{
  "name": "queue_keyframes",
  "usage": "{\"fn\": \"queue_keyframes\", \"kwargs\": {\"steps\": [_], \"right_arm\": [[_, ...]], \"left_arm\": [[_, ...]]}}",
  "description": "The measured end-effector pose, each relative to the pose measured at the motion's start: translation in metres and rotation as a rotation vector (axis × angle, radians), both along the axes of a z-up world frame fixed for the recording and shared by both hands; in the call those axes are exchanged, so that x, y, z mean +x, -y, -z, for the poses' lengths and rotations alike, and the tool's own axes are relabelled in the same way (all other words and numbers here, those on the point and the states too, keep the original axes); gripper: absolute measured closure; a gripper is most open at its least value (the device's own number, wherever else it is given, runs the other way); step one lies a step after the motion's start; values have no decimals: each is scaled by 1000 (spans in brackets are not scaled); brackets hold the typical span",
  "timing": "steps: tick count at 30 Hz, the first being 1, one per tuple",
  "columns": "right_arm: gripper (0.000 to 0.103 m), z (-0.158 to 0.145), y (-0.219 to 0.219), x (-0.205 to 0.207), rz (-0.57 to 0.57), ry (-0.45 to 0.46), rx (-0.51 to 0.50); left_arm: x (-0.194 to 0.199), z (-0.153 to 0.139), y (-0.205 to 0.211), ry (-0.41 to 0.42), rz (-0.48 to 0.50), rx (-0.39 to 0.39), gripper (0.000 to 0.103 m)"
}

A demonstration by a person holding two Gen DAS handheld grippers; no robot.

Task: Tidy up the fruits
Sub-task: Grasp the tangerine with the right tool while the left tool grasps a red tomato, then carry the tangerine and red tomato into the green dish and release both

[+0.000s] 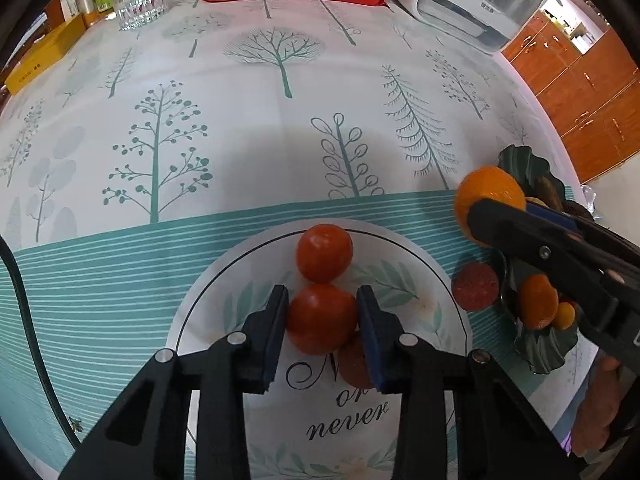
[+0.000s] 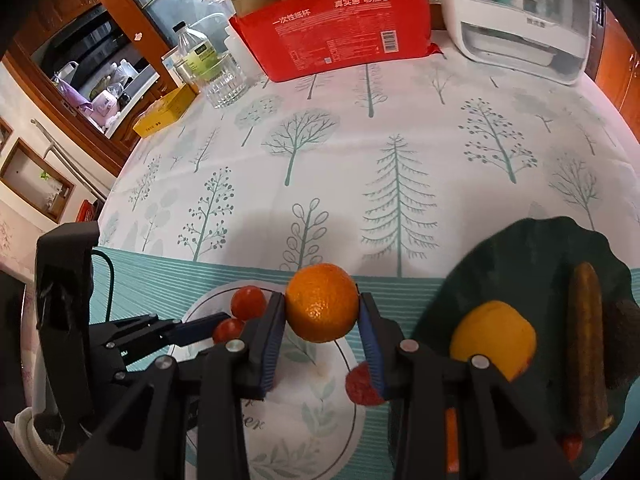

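My left gripper is shut on a red tomato that sits on the white leaf-print plate. A second tomato lies just beyond it, and a third is partly hidden under the right finger. My right gripper is shut on an orange and holds it above the plate's far right rim. A red strawberry-like fruit lies between the plate and the dark green leaf-shaped dish. That dish holds a yellow fruit, a long brown piece and smaller items.
At the table's far edge stand a red pack of paper cups, a ribbed glass, bottles, a yellow box and a white appliance. A black cable runs along the left. Wooden cabinets stand past the table's right edge.
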State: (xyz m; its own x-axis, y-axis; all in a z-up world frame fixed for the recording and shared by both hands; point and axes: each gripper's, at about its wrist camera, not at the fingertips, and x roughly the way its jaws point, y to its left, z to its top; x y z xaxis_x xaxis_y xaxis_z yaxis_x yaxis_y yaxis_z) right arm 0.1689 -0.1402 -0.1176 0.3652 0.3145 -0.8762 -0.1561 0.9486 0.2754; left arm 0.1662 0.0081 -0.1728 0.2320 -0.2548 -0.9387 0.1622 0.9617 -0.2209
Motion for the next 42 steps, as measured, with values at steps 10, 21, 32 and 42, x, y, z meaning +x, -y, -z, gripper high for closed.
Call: {"fn": "queue_keyframes", "kwargs": {"steps": [10, 21, 32, 42], "right_arm": [[66, -2, 4, -25, -20, -7, 9], [66, -12, 4, -71, -52, -21, 31], [66, -64, 36, -110, -44, 66, 24], [66, -108, 111, -118, 39, 172, -15]], "left_arm": [[-14, -13, -8, 23, -48, 24, 71], [-59, -63, -10, 97, -30, 40, 71], [-86, -121, 37, 172, 44, 43, 71], [-79, -162, 112, 253, 116, 48, 71]]}}
